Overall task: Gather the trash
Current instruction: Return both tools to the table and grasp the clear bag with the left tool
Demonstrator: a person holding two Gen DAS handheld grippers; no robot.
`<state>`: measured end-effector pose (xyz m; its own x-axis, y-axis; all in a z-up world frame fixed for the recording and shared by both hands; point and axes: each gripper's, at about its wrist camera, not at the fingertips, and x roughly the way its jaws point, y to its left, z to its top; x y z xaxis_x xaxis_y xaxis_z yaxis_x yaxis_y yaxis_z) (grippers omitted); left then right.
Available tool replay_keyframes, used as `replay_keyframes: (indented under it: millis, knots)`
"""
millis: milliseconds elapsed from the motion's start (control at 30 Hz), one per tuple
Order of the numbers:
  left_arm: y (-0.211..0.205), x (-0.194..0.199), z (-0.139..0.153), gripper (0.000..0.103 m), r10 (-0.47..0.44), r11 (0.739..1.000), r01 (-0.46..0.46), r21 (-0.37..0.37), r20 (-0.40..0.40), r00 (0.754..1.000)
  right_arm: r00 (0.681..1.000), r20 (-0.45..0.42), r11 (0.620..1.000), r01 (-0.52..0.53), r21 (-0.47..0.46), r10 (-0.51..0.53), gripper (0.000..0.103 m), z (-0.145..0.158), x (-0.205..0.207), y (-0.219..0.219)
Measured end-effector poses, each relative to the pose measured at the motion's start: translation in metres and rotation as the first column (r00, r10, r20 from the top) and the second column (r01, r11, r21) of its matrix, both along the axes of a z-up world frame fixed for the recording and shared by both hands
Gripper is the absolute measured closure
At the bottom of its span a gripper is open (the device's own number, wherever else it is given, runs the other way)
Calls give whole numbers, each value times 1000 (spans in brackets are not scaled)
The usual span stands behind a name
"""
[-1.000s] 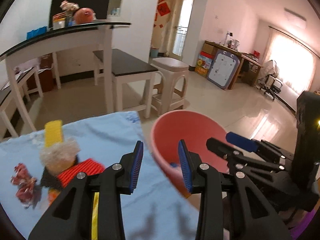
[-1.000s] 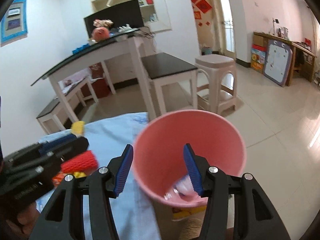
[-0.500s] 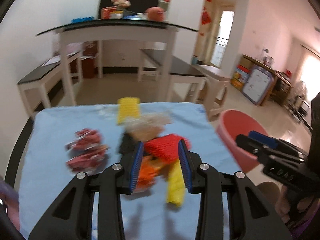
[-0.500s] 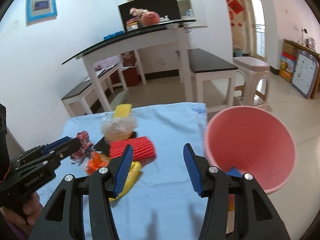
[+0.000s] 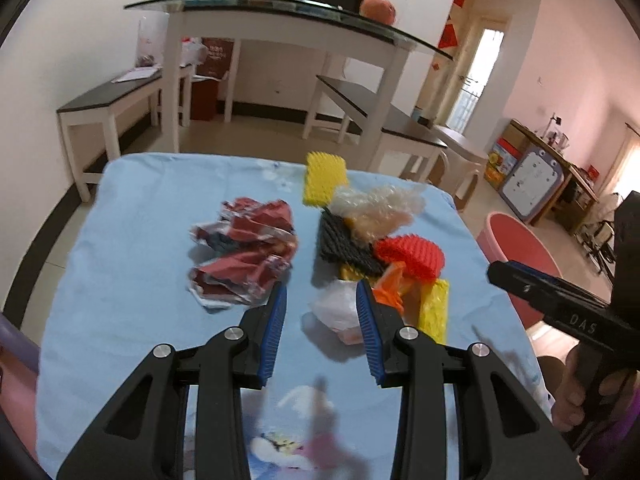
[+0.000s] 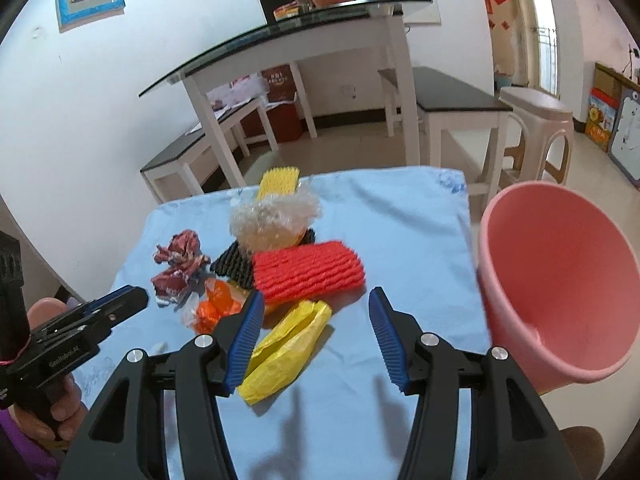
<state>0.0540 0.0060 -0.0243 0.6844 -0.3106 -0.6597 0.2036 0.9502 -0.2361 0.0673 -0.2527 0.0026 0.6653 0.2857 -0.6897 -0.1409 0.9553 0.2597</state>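
Home living room, glass-topped table (image 6: 288,36), benches (image 6: 456,102), plastic stool (image 6: 536,116)

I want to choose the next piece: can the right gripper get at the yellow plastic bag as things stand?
Probably yes. The right gripper is open, and the yellow plastic bag lies uncovered between its fingers on the blue cloth, with nothing above it.

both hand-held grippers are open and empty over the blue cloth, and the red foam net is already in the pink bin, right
Not quite. The right wrist view shows the red foam net on the blue cloth, beside the pink bin. Both the left hand-held gripper and right hand-held gripper are open and empty.
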Motion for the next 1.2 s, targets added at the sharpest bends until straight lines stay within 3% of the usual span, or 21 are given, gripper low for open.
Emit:
replay_keyframes:
  millis: [133, 300, 433, 700, 733, 800, 933, 1200]
  knots:
    - [-12, 7, -10, 67, -27, 1000, 27, 14, -26, 999, 1000, -14, 1000, -12, -4, 12, 49, -5, -4, 2]
    - [-15, 24, -23, 66, -50, 998, 48, -32, -79, 996, 999, -37, 1000, -12, -4, 12, 46, -13, -8, 2]
    - [-16, 24, -24, 66, -73, 996, 68, -65, -86, 994, 999, -49, 1000, -13, -9, 12, 46, -15, -10, 4]
    - [-18, 16, -25, 66, -83, 995, 79, -55, -80, 993, 996, -82, 999, -30, -17, 29, 43, -23, -14, 13]
    - [-17, 16, -26, 65, -79, 996, 74, -53, -83, 993, 996, -86, 999, -33, -20, 31, 43, -23, -15, 14]
    - [-14, 17, -28, 53, -61, 997, 56, -55, -90, 994, 995, -93, 999, -35, -24, 33, 43, -25, -16, 16]
    - [-10, 14, -30, 52, -63, 995, 56, -78, -100, 993, 994, -104, 999, -36, -22, 34, 43, -28, -16, 17]
    - [-28, 5, -33, 52, -148, 984, 138, -114, -88, 985, 992, -122, 999, -41, -24, 38, 43, -31, -17, 20]
